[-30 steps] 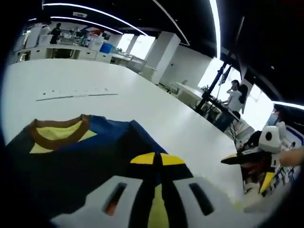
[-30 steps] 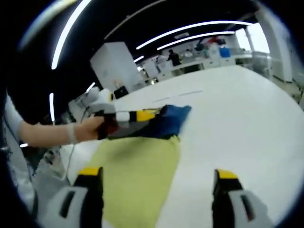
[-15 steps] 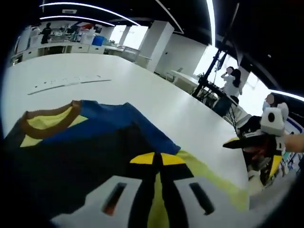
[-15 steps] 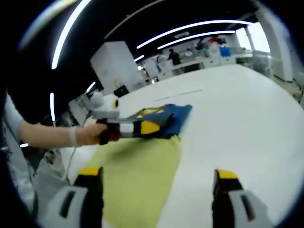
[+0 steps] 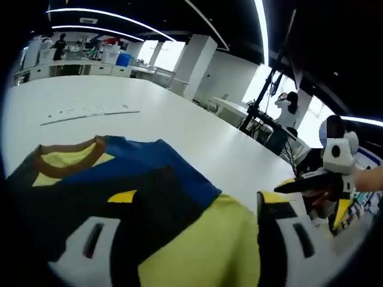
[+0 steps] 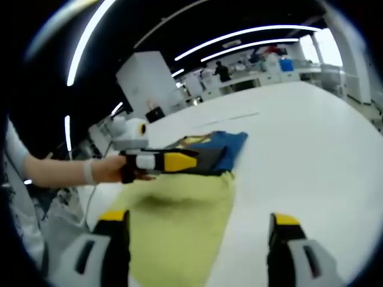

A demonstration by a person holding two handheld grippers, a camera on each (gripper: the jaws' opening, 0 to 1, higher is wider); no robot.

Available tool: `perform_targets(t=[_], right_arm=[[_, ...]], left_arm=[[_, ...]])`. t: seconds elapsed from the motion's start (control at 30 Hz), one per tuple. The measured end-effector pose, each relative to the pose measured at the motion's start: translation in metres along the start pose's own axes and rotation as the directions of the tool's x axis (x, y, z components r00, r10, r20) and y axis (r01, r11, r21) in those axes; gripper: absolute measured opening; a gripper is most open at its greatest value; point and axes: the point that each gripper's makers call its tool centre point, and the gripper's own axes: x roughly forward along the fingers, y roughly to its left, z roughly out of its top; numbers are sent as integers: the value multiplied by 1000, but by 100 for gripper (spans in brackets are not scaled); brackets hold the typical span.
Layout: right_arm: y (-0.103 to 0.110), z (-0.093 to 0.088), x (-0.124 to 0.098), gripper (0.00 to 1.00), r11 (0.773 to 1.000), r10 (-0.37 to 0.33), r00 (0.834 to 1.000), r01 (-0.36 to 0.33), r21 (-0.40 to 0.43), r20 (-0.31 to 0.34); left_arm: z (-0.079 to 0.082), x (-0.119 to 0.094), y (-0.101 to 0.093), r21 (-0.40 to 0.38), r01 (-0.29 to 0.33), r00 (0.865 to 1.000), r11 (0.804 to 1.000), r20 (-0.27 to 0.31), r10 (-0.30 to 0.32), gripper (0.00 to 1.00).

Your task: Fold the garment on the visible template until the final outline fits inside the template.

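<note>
The garment [image 5: 137, 197] is spread on the white desk [image 5: 197, 137] between the parted jaws of the left tool [image 5: 191, 224], while the right tool [image 6: 197, 230] is held agape at its 3 o'clock.

I see a white tabletop [image 5: 179, 128], a white pillar [image 5: 194, 63] far off, and a person [image 5: 286, 116] standing at right.

Both tongs stand with jaws spread wide: the left tongs [image 5: 194, 218] low over the bench, the right tongs [image 6: 197, 224] beside them, a hand [image 6: 116, 169] gripping the left.
</note>
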Motion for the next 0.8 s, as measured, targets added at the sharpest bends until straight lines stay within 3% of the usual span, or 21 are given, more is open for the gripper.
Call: perform_targets(t=[0.2, 0.47, 0.57, 0.67, 0.8], right_arm=[[8, 6, 2, 97, 1000, 11, 1000, -11, -16, 3], [10, 13, 3, 97, 999, 16, 1000, -15, -37, 8], [12, 15, 1, 97, 999, 17, 1000, -17, -41, 9], [15, 15, 2, 97, 999, 21, 1000, -21, -45, 5], [19, 13, 4, 97, 998, 31, 1000, -31, -49, 0]], left_arm=[[3, -18, 7, 6, -3, 1000, 1000, -4, 4, 98], [4, -52, 18, 7, -30, 999, 1000, -17, 30, 99], [0, -71, 33, -15, -57, 998, 998, -9, 57, 93], [-1, -94, 50, -36, -106, 994, 994, 5, 107, 78], [-4, -129, 77, -72, -192, 981, 979, 25, 194, 78]])
